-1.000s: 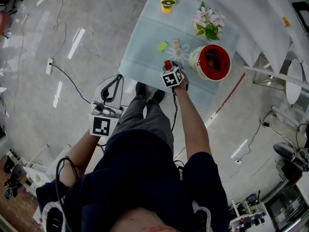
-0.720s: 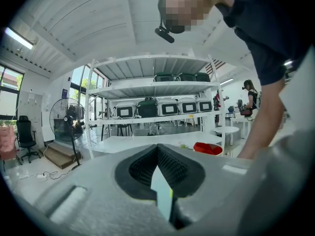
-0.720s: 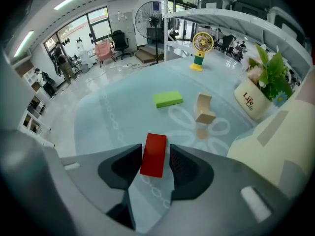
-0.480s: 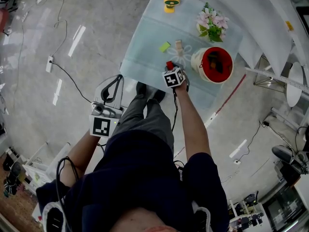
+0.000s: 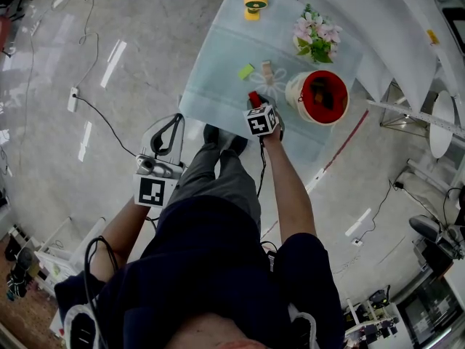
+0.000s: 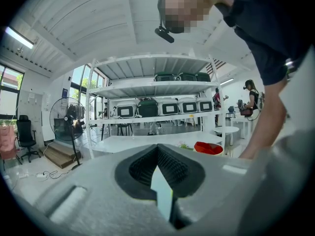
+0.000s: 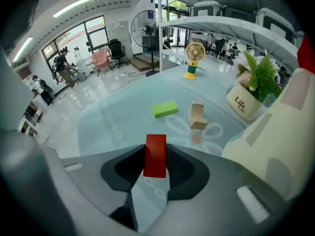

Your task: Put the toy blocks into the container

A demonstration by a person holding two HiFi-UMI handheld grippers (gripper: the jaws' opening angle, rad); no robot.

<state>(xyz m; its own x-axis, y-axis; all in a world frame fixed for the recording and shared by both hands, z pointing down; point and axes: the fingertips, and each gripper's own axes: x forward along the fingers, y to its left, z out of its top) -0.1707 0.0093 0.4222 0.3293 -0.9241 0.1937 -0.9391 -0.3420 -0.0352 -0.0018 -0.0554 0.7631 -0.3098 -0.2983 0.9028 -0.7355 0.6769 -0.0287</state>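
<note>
A red block (image 7: 155,155) stands on end between the pads of my right gripper (image 7: 155,163), near the front of the glass table (image 5: 218,86). The jaws have just been closing and now press on both of its sides. From the head view the block (image 5: 253,97) shows just beyond the right gripper (image 5: 256,105). A green block (image 7: 165,108) and a wooden block (image 7: 198,116) lie further back. The red container (image 5: 294,93), with blocks inside, stands to the right. My left gripper (image 5: 174,119) hangs shut and empty off the table's front left corner; its pads (image 6: 170,163) meet at the tips.
A flower pot (image 5: 314,35) and a yellow desk fan (image 5: 253,6) stand at the back of the table. The container's cream wall (image 7: 275,132) rises close on the right of the right gripper. Cables and a power strip (image 5: 73,99) lie on the floor to the left.
</note>
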